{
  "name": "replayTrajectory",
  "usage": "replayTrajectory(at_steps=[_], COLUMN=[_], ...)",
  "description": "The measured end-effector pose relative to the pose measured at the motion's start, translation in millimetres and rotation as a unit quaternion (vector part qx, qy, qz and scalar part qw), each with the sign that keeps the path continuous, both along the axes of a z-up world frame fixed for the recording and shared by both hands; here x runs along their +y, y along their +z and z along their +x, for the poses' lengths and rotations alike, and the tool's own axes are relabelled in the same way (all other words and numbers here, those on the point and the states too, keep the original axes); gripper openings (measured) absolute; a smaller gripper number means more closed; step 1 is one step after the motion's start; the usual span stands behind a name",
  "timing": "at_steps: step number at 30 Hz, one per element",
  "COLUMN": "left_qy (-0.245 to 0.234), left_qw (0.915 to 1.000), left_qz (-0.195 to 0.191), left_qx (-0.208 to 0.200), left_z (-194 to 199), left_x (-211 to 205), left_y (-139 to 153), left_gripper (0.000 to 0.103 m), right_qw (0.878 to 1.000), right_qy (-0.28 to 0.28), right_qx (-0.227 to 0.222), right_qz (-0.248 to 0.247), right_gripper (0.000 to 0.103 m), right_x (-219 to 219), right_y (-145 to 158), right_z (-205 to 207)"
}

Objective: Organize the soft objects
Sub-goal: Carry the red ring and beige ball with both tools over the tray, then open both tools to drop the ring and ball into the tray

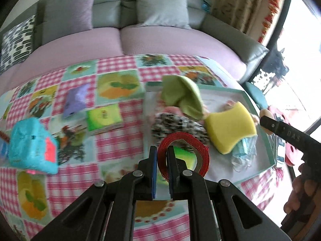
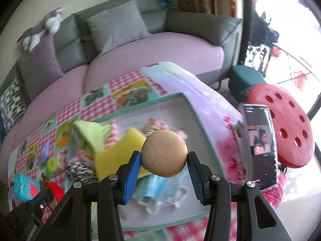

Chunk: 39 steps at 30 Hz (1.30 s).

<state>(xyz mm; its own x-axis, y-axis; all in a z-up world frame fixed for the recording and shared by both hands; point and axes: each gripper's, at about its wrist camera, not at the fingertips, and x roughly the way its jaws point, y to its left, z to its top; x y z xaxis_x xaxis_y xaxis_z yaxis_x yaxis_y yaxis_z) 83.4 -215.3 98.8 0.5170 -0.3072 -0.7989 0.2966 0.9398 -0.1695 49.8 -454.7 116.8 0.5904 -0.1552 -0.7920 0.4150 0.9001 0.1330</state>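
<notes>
My left gripper (image 1: 161, 152) is shut on a red ribbon roll (image 1: 185, 154), holding it above the patterned tablecloth beside the teal-rimmed box (image 1: 270, 148). My right gripper (image 2: 163, 160) is shut on a tan ball (image 2: 165, 153) and holds it over the box (image 2: 202, 124). In the box lie a yellow sponge (image 1: 230, 126), a green cloth (image 1: 184, 96), a black-and-white fabric piece (image 1: 176, 124) and a blue face mask (image 2: 158, 186). On the cloth to the left are a blue fluffy sponge (image 1: 30, 142), a purple cloth (image 1: 75, 100) and a green packet (image 1: 104, 118).
A sofa (image 1: 128, 38) with grey and purple cushions stands behind the table. A phone on a stand (image 2: 258, 144) sits at the table's right edge. A red stool (image 2: 284, 124) and a teal stool (image 2: 244, 80) stand beyond it, by the window.
</notes>
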Motion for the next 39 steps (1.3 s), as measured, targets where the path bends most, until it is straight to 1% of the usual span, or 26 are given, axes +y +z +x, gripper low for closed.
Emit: replayTrajectory(at_steps=[4, 5, 8, 12, 18, 23, 27, 29, 30, 31, 32, 33, 34, 36, 39], left_qy=[-0.029, -0.036, -0.053, -0.069, -0.079, -0.083, -0.084, -0.084, -0.084, -0.083, -0.080, -0.079, -0.077, -0.072, -0.059], left_qw=[0.9995, 0.9993, 0.9984, 0.9971, 0.9956, 0.9948, 0.9949, 0.9949, 0.9949, 0.9950, 0.9955, 0.9958, 0.9961, 0.9968, 0.9978], left_qz=[0.009, 0.013, 0.020, 0.030, 0.048, 0.055, 0.053, 0.050, 0.048, 0.046, 0.043, 0.040, 0.037, 0.031, 0.026], left_qx=[-0.004, -0.005, -0.008, -0.004, 0.012, 0.019, 0.020, 0.025, 0.028, 0.029, 0.028, 0.025, 0.022, 0.014, 0.012], left_z=[-1, -1, -2, -2, 1, 4, 4, 4, 4, 5, 3, 3, 2, 1, 2], left_x=[-24, -29, -42, -55, -66, -71, -72, -71, -70, -69, -67, -65, -64, -59, -51], left_y=[-6, -8, -12, -19, -36, -44, -44, -43, -42, -41, -38, -35, -32, -26, -21], left_gripper=[0.009, 0.009, 0.009, 0.009, 0.009, 0.010, 0.010, 0.012, 0.016, 0.022, 0.026, 0.033, 0.036, 0.039, 0.042], right_qw=[1.000, 1.000, 0.999, 0.998, 0.996, 0.996, 0.995, 0.995, 0.996, 0.996, 0.996, 0.996, 0.997, 0.997, 0.997], right_qy=[-0.018, -0.019, -0.017, -0.009, -0.013, -0.012, -0.016, -0.017, -0.018, -0.017, -0.016, -0.017, -0.017, -0.015, -0.011], right_qx=[0.012, 0.021, 0.041, 0.057, 0.084, 0.089, 0.092, 0.092, 0.091, 0.090, 0.088, 0.085, 0.081, 0.075, 0.076], right_qz=[0.003, 0.007, 0.017, 0.023, 0.030, 0.027, 0.025, 0.022, 0.019, 0.015, 0.008, 0.004, 0.000, -0.005, -0.006], right_gripper=[0.050, 0.050, 0.050, 0.052, 0.052, 0.053, 0.055, 0.056, 0.057, 0.057, 0.057, 0.057, 0.059, 0.065, 0.065], right_x=[-13, -16, -19, -16, -17, -15, -16, -15, -15, -14, -13, -13, -12, -11, -10], right_y=[-7, -12, -24, -34, -48, -49, -47, -45, -42, -40, -35, -32, -28, -23, -22], right_z=[-2, -1, 3, 6, 7, 7, 7, 7, 6, 5, 4, 3, 2, 1, 2])
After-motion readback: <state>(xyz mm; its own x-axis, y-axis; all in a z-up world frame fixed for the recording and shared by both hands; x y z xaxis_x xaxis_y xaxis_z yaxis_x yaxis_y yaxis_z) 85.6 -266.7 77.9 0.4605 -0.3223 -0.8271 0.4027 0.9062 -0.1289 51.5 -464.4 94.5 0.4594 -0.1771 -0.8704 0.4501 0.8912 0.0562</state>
